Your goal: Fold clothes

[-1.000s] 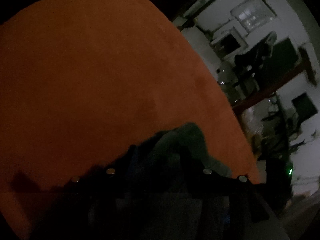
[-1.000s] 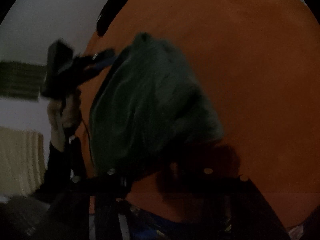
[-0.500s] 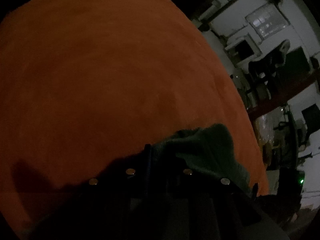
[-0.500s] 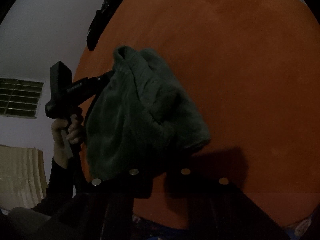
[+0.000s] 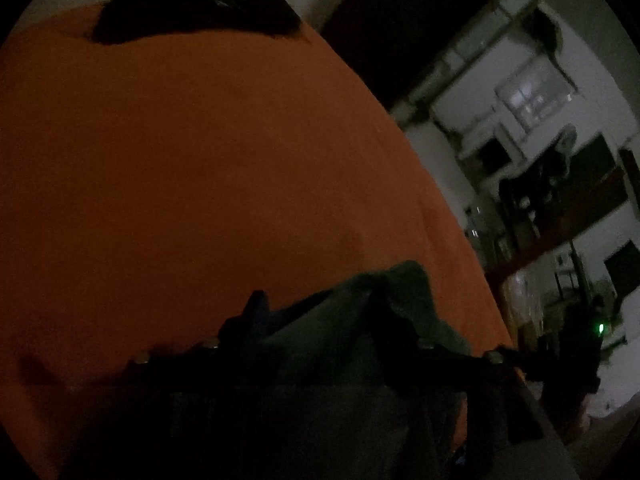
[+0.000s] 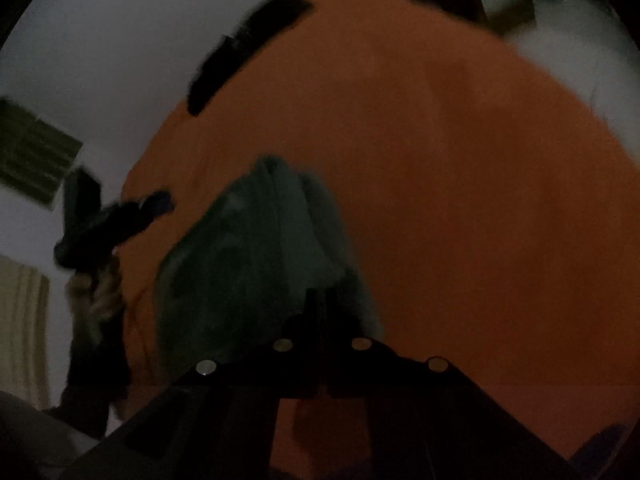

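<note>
A dark green garment (image 6: 256,264) is bunched up over the orange cover (image 6: 460,200). My right gripper (image 6: 320,306) is shut on the garment's near edge, its fingers pressed together in the cloth. My left gripper (image 5: 320,308) stands open, and the green garment (image 5: 400,304) shows between and beyond its fingers. In the right wrist view the left gripper (image 6: 120,220) is held in a person's hand at the left, a little apart from the garment, with orange cover showing between them. The frames are dark and blurred.
A long black object (image 5: 196,8) lies at the far edge of the orange cover (image 5: 200,180); it appears too in the right wrist view (image 6: 248,48). Shelves and furniture (image 5: 540,200) stand beyond the cover's right edge. A pale wall (image 6: 100,60) lies to the left.
My left gripper was shut on the garment half a second ago; it has opened and drawn away to the left. The right gripper has stayed shut on the green garment.
</note>
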The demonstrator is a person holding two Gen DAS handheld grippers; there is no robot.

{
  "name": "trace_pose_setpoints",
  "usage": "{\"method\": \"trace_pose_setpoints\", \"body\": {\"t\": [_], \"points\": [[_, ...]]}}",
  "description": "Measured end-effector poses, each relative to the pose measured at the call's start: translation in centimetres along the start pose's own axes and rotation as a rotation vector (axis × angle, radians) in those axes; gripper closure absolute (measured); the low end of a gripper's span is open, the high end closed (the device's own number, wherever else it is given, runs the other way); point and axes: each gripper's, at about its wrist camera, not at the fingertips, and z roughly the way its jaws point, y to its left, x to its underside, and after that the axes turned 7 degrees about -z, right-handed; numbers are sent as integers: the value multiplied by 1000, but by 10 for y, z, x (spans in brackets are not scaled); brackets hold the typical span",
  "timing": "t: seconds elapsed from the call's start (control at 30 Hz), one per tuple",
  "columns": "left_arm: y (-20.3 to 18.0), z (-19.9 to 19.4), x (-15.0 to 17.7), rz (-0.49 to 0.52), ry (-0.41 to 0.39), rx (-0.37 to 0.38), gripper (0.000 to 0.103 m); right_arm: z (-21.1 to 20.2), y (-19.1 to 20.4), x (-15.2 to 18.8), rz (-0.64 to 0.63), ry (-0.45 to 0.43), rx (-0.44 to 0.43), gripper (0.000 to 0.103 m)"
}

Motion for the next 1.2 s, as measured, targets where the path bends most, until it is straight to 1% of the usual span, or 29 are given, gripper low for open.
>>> {"method": "trace_pose_setpoints", "body": {"t": [0.07, 0.13, 0.17, 0.2, 0.23, 0.27, 0.33, 0.37, 0.4, 0.43, 0.5, 0.53, 0.6, 0.67, 0.7, 0.73, 0.8, 0.87, 0.9, 0.97, 1.0, 1.03, 1.07, 1.17, 1.2], "points": [[19, -27, 14, -44, -63, -53, 46, 9, 14, -12, -59, 8, -62, 100], [40, -42, 30, -108, -112, -169, 42, 35, 34, -21, -108, 66, -145, 90], [52, -46, 40, -137, -109, -200, 42, 46, 42, -22, -139, 94, -179, 89], [65, -51, 51, -176, -100, -207, 42, 56, 50, -23, -169, 110, -190, 89], [76, -53, 60, -211, -90, -207, 42, 67, 61, -23, -227, 134, -173, 89], [86, -54, 68, -248, -76, -205, 42, 74, 68, -21, -289, 147, -119, 89], [104, -55, 86, -322, -50, -205, 41, 86, 80, -21, -394, 143, 15, 89], [109, -55, 94, -346, -47, -220, 41, 92, 84, -20, -444, 140, 74, 89], [112, -53, 99, -353, -35, -239, 41, 93, 81, -20, -453, 146, 84, 93], [115, -51, 105, -360, -22, -258, 41, 94, 75, -22, -435, 155, 89, 103], [118, -48, 114, -362, -8, -280, 41, 94, 56, -25, -348, 149, 95, 103], [117, -49, 116, -362, -28, -283, 41, 92, 47, -26, -304, 149, 78, 103], [113, -52, 120, -363, -66, -287, 41, 87, 44, -23, -303, 143, 72, 103], [108, -50, 122, -366, -71, -264, 41, 80, 56, -24, -351, 131, 58, 101], [108, -48, 120, -375, -61, -239, 41, 76, 59, -26, -356, 117, 45, 96], [109, -47, 119, -380, -53, -216, 41, 72, 62, -31, -354, 95, 16, 88], [109, -43, 111, -397, -27, -135, 41, 72, 64, -40, -344, 88, -31, 76], [101, -41, 106, -372, -30, -40, 41, 83, 69, -49, -333, 107, -90, 76], [94, -39, 101, -333, -42, 4, 41, 91, 72, -52, -340, 132, -106, 76], [83, -29, 95, -266, -32, 8, 40, 109, 75, -53, -360, 171, -83, 76], [85, -29, 95, -267, -32, 2, 40, 118, 75, -53, -365, 182, -65, 83], [86, -29, 96, -268, -32, -3, 40, 120, 71, -55, -348, 181, -53, 95], [88, -29, 96, -269, -32, -9, 40, 121, 66, -56, -329, 180, -41, 101], [92, -28, 98, -272, -33, -25, 40, 120, 51, -54, -296, 178, -43, 103], [94, -28, 98, -274, -33, -31, 40, 116, 51, -56, -297, 186, -68, 103]]}}
